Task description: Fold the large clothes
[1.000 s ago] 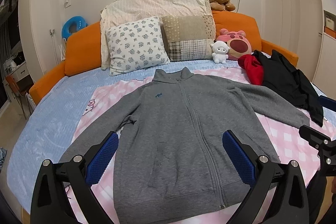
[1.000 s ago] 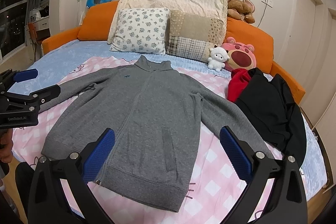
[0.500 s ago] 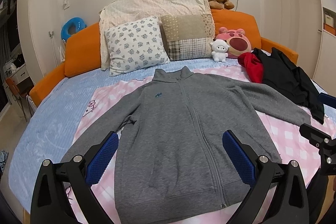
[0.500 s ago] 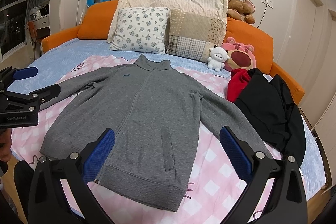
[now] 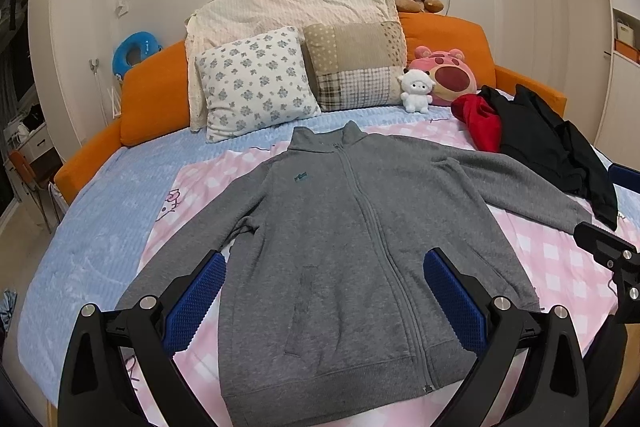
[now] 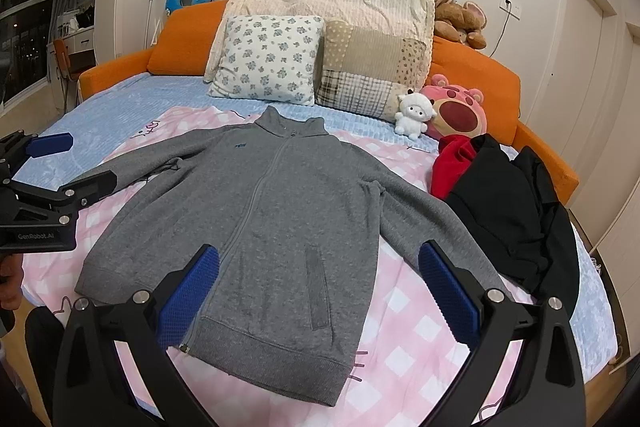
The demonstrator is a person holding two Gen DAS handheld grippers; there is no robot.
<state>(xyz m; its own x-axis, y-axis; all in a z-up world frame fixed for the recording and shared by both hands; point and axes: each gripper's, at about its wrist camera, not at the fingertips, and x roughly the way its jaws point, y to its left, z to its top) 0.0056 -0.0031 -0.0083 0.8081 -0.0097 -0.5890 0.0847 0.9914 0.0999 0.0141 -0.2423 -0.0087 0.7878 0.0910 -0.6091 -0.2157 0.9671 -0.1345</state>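
A large grey zip-up jacket (image 5: 340,235) lies flat and face up on the bed, sleeves spread out to both sides, hem nearest me; it also shows in the right wrist view (image 6: 256,227). My left gripper (image 5: 324,291) is open and empty, held above the jacket's lower half. My right gripper (image 6: 318,287) is open and empty, above the hem and the right pocket. The left gripper also shows at the left edge of the right wrist view (image 6: 60,163), and the right gripper at the right edge of the left wrist view (image 5: 612,211).
The jacket rests on a pink checked blanket (image 6: 404,339) over a blue bedspread (image 5: 100,219). Black and red clothes (image 6: 516,211) are piled at the right. Pillows (image 5: 256,83) and plush toys (image 5: 444,75) line the orange headboard (image 5: 156,95).
Both grippers have shifted only slightly over the bed; the view has drifted a little. The jacket has not moved and both grippers stay open.
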